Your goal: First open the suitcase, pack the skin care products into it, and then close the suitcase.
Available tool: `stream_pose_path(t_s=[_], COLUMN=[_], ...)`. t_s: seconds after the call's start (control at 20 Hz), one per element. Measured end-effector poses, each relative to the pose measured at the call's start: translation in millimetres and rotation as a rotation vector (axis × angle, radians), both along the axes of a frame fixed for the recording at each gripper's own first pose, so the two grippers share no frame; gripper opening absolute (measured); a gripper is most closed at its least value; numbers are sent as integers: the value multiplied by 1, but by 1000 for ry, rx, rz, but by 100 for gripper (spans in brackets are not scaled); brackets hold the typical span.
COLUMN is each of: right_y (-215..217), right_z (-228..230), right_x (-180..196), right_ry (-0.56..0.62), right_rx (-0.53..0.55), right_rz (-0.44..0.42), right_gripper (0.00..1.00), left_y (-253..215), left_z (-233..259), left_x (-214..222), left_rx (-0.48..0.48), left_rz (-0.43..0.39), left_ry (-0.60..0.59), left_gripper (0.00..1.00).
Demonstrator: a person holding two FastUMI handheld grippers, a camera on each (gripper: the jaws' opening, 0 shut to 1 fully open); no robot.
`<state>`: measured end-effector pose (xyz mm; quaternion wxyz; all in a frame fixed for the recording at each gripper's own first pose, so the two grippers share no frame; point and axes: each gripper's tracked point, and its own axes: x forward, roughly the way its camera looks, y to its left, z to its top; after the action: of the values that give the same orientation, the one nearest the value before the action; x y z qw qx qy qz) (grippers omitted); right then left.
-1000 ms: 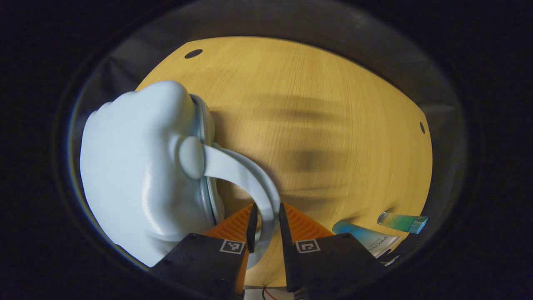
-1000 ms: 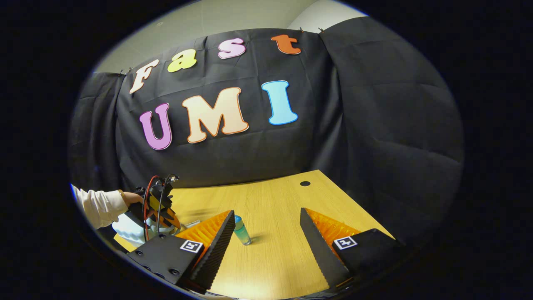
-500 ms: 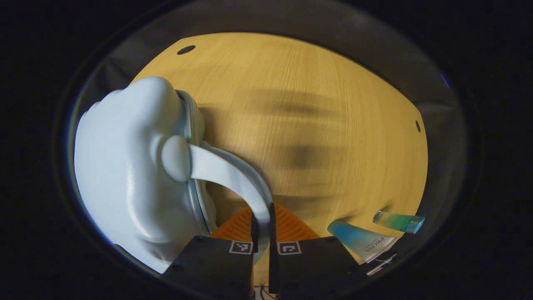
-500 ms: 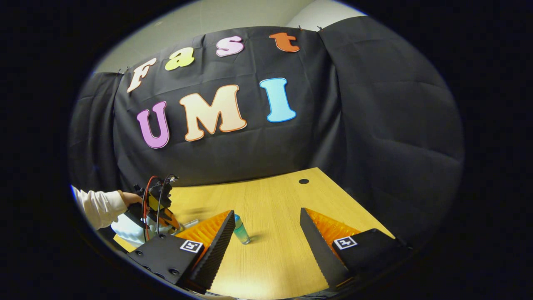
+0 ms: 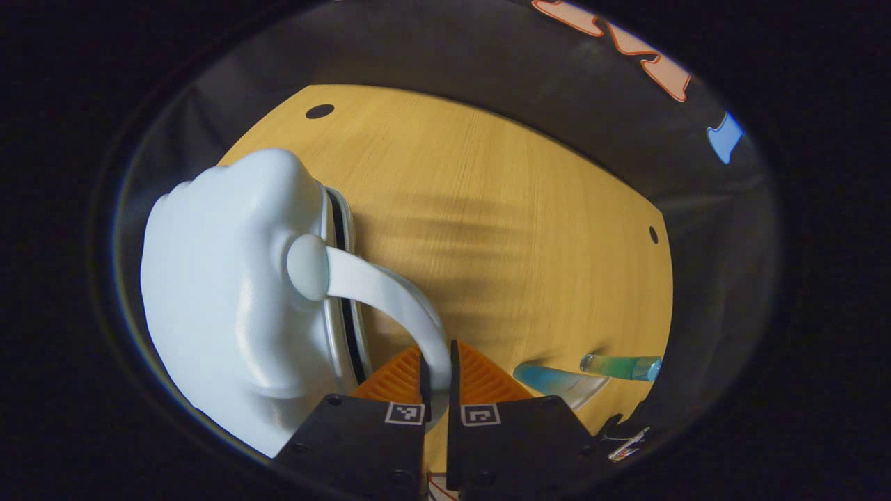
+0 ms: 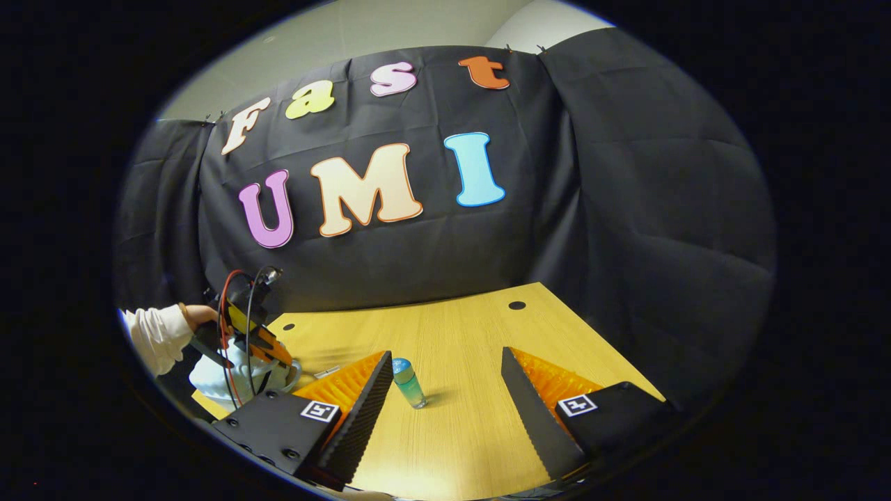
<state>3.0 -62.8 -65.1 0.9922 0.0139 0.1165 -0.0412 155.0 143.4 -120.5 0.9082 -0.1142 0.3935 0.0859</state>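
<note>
Left claw (image 5: 436,372) clamped on the suitcase handle (image 5: 390,296).
Suitcase (image 5: 230,306) seam gapes slightly; right claw (image 6: 445,390) spread wide above the tabletop (image 6: 459,348), a small bottle (image 6: 408,383) between its fingers.

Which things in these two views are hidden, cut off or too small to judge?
- Suitcase inside: left gripper view; only a dark slit shows along the seam.
- Tube: left gripper view; its near end is behind the left gripper.
- Suitcase in the right gripper view: small and mostly behind the left gripper and its cables.
- Bottle: right gripper view; too small for its cap to be judged; the right gripper hangs open around it.
</note>
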Motion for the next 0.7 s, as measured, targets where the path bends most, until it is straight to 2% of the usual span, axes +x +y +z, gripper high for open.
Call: stream_pose_path(t_s=[0.35,0.7], right_y=[8,33], right_z=[5,2], right_x=[-1,5], right_ry=[-17,-12], right_rx=[8,6], right_rz=[51,132], right_gripper=[98,98], left_y=[14,62], left_z=[94,160], left_x=[-61,-127], left_rx=[-15,-5], left_rz=[-16,47], left_ry=[-142,-282], left_gripper=[5,5])
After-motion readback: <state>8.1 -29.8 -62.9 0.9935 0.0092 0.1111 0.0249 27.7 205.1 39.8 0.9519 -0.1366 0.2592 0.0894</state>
